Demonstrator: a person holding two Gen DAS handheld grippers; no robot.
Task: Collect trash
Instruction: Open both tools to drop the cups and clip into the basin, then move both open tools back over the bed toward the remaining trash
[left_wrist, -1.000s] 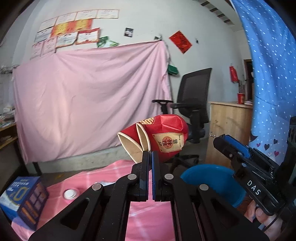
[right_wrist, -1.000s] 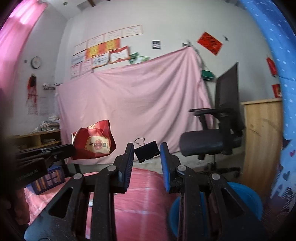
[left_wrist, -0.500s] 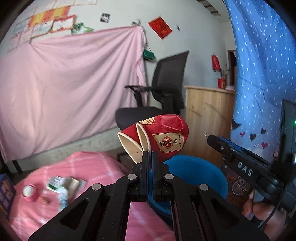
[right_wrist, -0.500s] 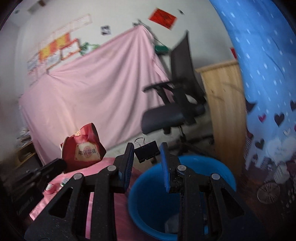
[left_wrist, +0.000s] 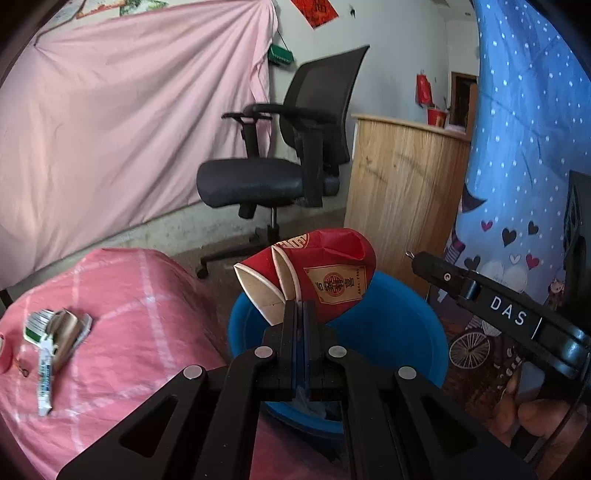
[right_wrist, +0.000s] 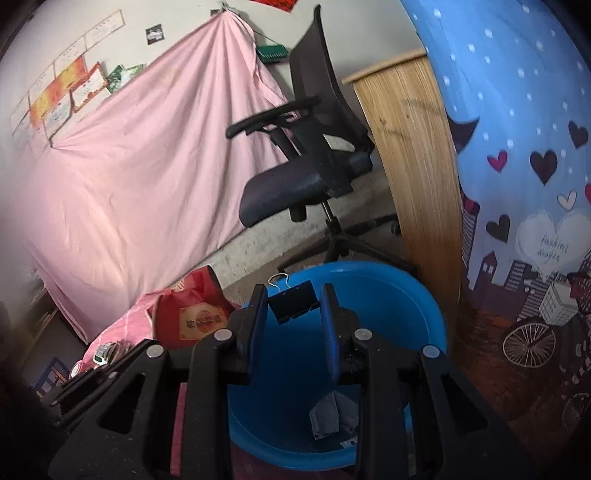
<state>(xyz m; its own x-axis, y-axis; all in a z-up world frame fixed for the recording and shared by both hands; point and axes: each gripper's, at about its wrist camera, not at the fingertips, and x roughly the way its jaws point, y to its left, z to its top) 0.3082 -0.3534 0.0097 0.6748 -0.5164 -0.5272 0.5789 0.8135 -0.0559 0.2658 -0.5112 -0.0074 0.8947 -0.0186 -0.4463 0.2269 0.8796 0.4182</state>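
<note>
While two crushed red paper cups (left_wrist: 325, 275) are pinched by their rims in the closed left gripper (left_wrist: 300, 314), a black binder clip (right_wrist: 293, 301) is clamped between the fingers of the right gripper (right_wrist: 293, 308), both held above the blue plastic bucket (right_wrist: 406, 295) just beyond the fingertips.

Crushed red paper cups (left_wrist: 317, 280), glossy blue plastic bin (right_wrist: 388, 295), matt pink cloth (left_wrist: 140, 317), grained wooden counter (left_wrist: 402, 177).

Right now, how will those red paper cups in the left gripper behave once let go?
The red paper cups look crushed flat, so probably soft and very light. The left gripper pinches only their edge; released, they would likely drop without rolling into the blue bin.
</note>
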